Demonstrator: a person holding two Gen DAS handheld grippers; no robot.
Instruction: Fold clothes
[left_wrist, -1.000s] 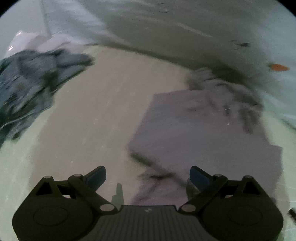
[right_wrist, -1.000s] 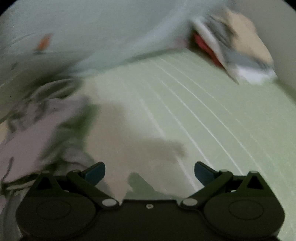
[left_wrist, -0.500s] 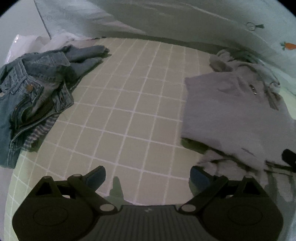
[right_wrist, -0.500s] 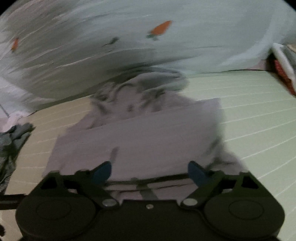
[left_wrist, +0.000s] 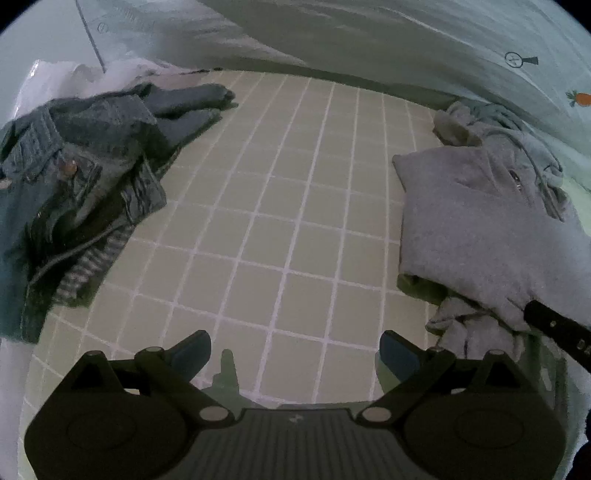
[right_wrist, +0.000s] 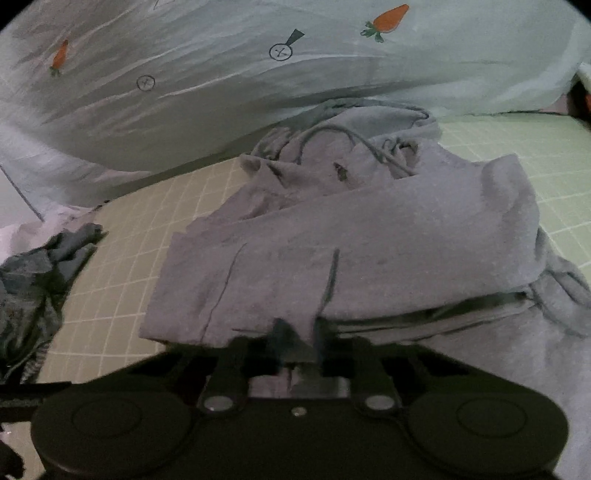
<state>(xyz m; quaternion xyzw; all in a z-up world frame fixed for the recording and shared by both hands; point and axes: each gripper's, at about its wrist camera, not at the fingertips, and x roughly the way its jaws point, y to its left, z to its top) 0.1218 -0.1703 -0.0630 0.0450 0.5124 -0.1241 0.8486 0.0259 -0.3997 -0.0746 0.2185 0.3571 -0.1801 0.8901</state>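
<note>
My right claw (right_wrist: 295, 343) is pressed together on the near hem of the hoodie (right_wrist: 369, 251), with a dark wedge of cloth bunched between the fingers. From that pinch the hoodie runs straight away from me: folded body first, then the drawstring and hood bunched at the far end against the quilt (right_wrist: 221, 92). So its long axis lies along my fingers, and any fold I make from this grip would, I judge, carry the hem away from me toward the hood.

My left claw (left_wrist: 295, 350) is spread wide and holds nothing, hovering over bare checked sheet (left_wrist: 295, 221). From it, the hoodie (left_wrist: 480, 229) lies to the right, with its near corner just beside my right fingertip. The right claw is therefore the one on the hoodie; the left is near but clear of it. Left of the hoodie, well apart across the sheet, sits a rumpled heap of jeans (left_wrist: 85, 177).

Layers already lie doubled over each other, but I cannot tell how many. The sleeves are hard to trace, the right edge is cut off in the left view, and my claw body hides the hem below the pinch.
</note>
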